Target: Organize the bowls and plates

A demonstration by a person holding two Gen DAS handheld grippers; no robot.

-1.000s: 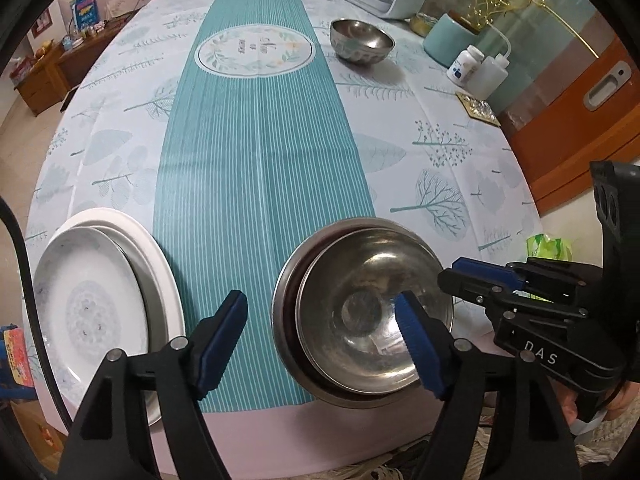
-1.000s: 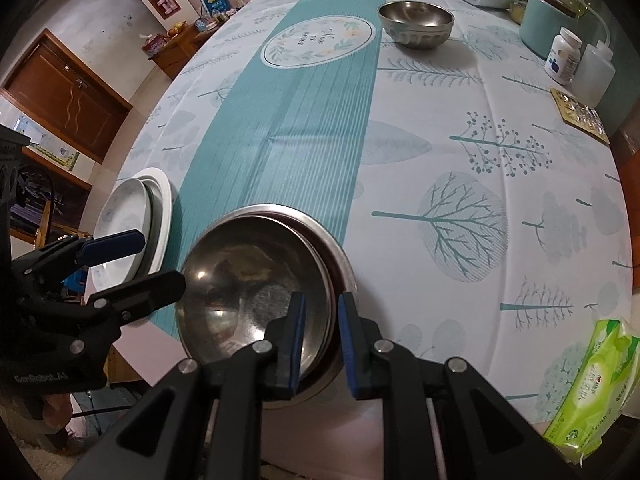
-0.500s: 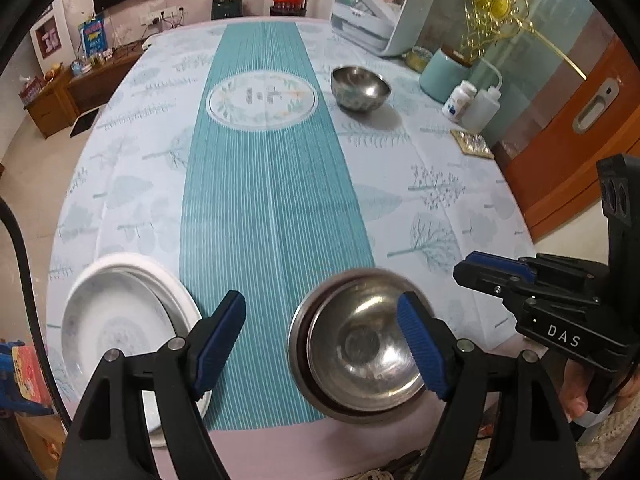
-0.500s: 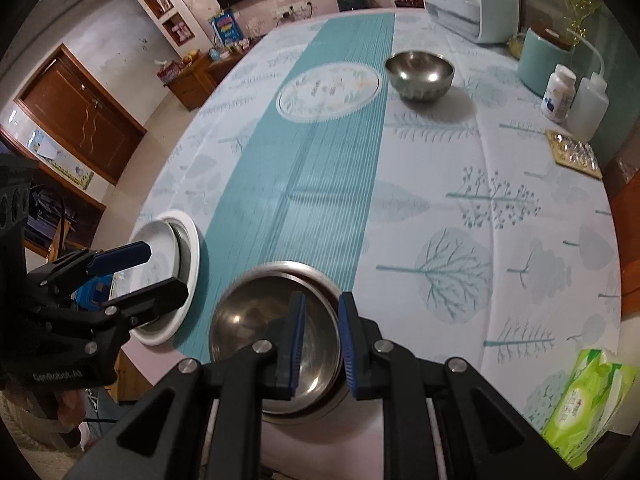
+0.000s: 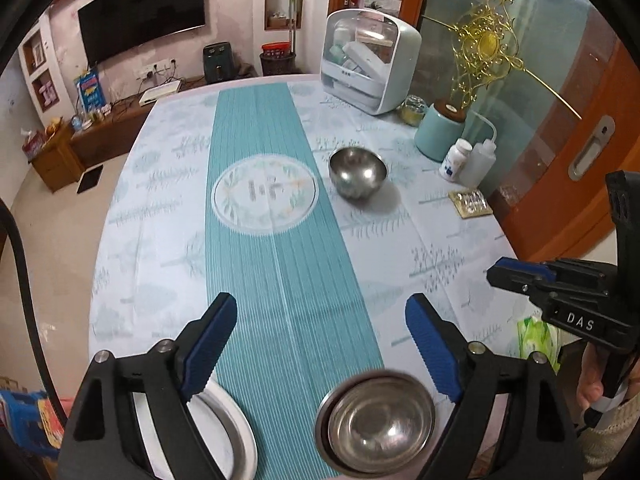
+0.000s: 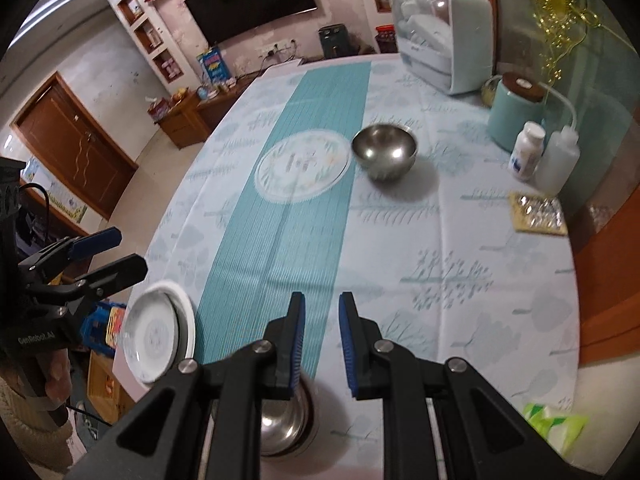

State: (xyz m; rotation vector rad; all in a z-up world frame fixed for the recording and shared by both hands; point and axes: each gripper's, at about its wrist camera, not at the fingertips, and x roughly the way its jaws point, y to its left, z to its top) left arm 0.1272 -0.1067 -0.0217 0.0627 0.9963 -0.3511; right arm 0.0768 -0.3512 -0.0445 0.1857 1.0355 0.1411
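Two nested steel bowls point(image 5: 378, 424) sit at the table's near edge, also in the right wrist view point(image 6: 286, 424), partly behind my fingers. Stacked white plates point(image 5: 224, 432) lie at the near left, also in the right wrist view point(image 6: 156, 332). A lone steel bowl point(image 5: 357, 172) stands far out right of the teal runner, also in the right wrist view point(image 6: 385, 152). My left gripper point(image 5: 320, 344) is wide open and empty, high above the near edge. My right gripper point(image 6: 320, 344) is empty, its jaws a narrow gap apart, raised above the nested bowls.
At the far right stand a white and teal dish box point(image 5: 370, 60), a teal jar point(image 5: 442, 132), a pill bottle point(image 5: 454, 160), a squeeze bottle point(image 5: 478, 162) and a blister pack point(image 5: 470, 204). A green wipes packet point(image 6: 556, 424) lies at the near right.
Both grippers rose and drew back from the nested bowls and plates, which now look smaller and lower in view. The right jaws opened slightly. The dishes did not move.
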